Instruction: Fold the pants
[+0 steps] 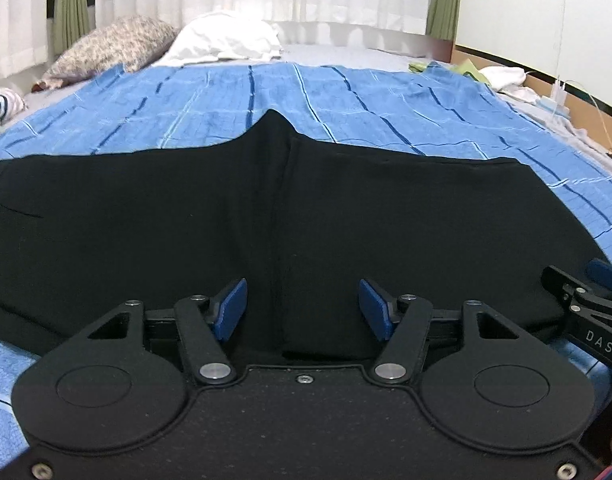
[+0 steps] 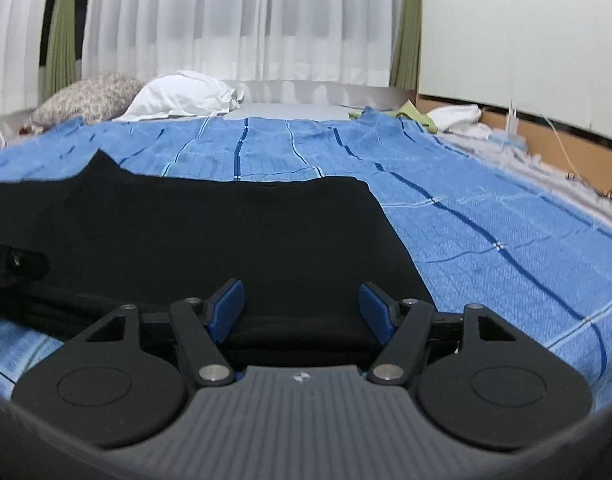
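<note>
Black pants [image 1: 266,220] lie spread flat on the blue striped blanket [image 1: 346,100] covering the bed, near edge right under both tools. I've got the left gripper [image 1: 302,306] over the middle seam area and the right gripper [image 2: 302,306] over the right-hand part, close to the pants' right edge. Jaws on both stand apart — cloth sits below and between the blue pads [image 1: 232,308], but I see no pinch on either side.

My read: I'm lining up to grab the near edge for a fold; nothing is folded yet.

Risks from here:
- Black on black — the layer edges are hard to see, so I could nip only the top layer, or grab blanket along with it.
- The two tools sit close together. If I lift from points this near, the far left part of the pants would likely drag and bunch.
- The soft mattress gives, so pressing down could push a pad under the cloth and wrinkle it.
</note>
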Demonstrator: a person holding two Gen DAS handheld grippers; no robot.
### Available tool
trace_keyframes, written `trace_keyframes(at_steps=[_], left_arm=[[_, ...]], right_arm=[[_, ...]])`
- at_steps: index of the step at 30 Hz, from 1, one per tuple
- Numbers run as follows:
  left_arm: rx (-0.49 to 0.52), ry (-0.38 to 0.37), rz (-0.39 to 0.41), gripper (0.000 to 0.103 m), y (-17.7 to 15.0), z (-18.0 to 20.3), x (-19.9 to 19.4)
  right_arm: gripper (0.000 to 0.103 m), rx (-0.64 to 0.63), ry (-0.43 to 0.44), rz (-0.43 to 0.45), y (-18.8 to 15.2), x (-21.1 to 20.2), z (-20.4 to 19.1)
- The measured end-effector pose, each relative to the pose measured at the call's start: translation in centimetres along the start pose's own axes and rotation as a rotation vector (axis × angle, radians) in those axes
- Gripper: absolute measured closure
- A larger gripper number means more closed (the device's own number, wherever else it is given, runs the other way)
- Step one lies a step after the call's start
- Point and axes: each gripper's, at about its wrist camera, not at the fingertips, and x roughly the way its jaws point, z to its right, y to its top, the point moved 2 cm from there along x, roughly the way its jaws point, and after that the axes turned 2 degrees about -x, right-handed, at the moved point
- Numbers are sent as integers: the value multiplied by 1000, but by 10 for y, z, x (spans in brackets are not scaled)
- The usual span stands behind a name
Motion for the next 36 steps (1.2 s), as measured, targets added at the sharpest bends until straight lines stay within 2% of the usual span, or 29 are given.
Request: trace_keyframes(at_steps=[10, 13, 17, 29, 31, 33, 36], left_arm=[[-6, 14, 5, 40, -2, -6, -1], [-44, 10, 6, 41, 1, -16, -10], [-82, 39, 23, 41, 2, -36, -25], [-157, 166, 47, 37, 0, -100, -49], [-180, 195, 51, 36, 1, -114, -51], [-202, 226, 59, 33, 1, -127, -52], [-247, 292, 79, 27, 3, -149, -55]], right_arm=[[24, -13, -2, 6, 5, 1, -3], [24, 28, 38, 34, 14, -9, -6], [23, 21, 94, 47, 22, -13, -24], [23, -101, 295, -17, 23, -3, -114], [29, -118, 314, -33, 21, -1, -126], [41, -151, 316, -31, 20, -1, -138], [42, -186, 319, -22, 18, -4, -148]])
